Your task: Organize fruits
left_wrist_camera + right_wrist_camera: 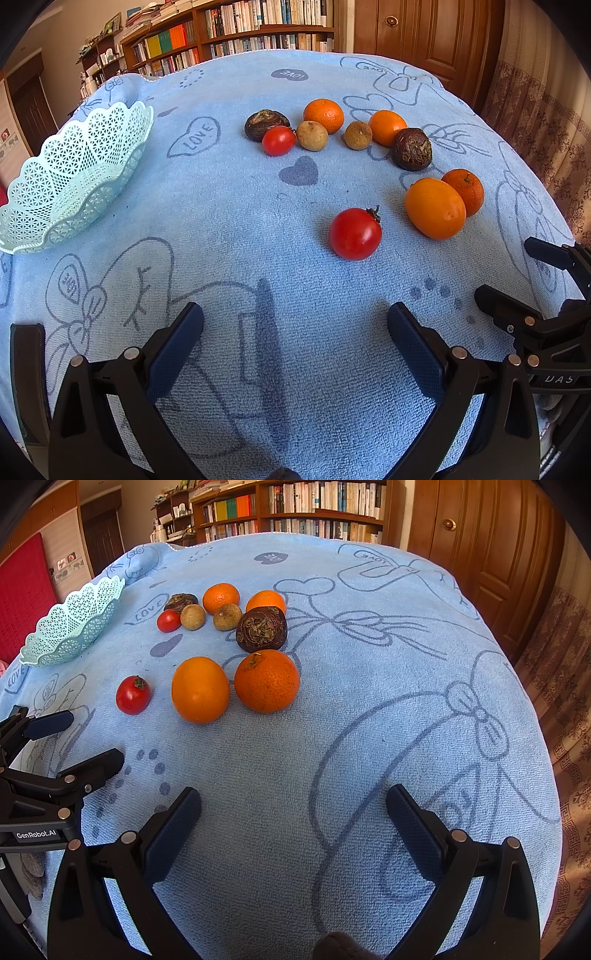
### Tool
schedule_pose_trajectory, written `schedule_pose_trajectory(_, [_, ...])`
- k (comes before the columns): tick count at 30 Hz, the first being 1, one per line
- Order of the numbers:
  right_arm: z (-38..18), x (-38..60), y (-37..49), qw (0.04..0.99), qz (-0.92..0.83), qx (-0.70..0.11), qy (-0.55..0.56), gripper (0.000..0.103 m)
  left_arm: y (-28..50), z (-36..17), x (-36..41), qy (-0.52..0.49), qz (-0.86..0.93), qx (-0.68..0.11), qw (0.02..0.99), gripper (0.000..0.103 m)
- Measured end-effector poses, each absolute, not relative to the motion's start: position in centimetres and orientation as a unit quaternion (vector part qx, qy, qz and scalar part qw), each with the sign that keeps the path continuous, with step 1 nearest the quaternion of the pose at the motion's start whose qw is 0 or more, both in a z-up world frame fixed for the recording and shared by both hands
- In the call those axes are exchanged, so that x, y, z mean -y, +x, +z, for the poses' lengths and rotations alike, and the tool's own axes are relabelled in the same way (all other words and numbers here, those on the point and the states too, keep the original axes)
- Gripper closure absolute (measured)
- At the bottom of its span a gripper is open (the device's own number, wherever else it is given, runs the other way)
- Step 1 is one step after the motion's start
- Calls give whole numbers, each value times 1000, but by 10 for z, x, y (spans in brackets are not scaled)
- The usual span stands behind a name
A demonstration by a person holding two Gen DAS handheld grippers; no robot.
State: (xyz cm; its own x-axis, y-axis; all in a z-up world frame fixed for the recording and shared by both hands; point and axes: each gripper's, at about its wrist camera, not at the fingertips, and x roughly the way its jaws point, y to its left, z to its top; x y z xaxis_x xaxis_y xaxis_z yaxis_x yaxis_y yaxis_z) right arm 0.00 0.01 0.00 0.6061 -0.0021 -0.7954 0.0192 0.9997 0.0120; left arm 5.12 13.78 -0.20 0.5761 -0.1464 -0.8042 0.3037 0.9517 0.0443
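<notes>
Fingers of L gripper [295, 325] & R gripper [293, 808] both spread, empty; basket [74, 177] interior only in L view.

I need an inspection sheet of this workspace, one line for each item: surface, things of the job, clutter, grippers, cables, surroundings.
Surface: blue towel with grey drawings covers the table.
Job's things: mint basket at the left, no fruit visible inside; nine fruits lie loose on the towel: two tomatoes, near one; four orange fruits, nearest; two small brown fruits, one; two dark rough ones, one.
Clutter: nothing seen.
Grippers: left gripper open, holding nothing; right gripper open, holding nothing; both short of the fruits.
Cables: nothing seen.
Surroundings: bookshelves and wooden door behind; curtain at the right.
</notes>
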Motion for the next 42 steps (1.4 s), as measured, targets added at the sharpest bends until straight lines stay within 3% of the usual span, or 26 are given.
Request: schedule_pose_trajectory(42, [1, 8, 0, 887, 37, -460, 4, 5, 77, 13, -132, 69, -151, -438, 883, 2])
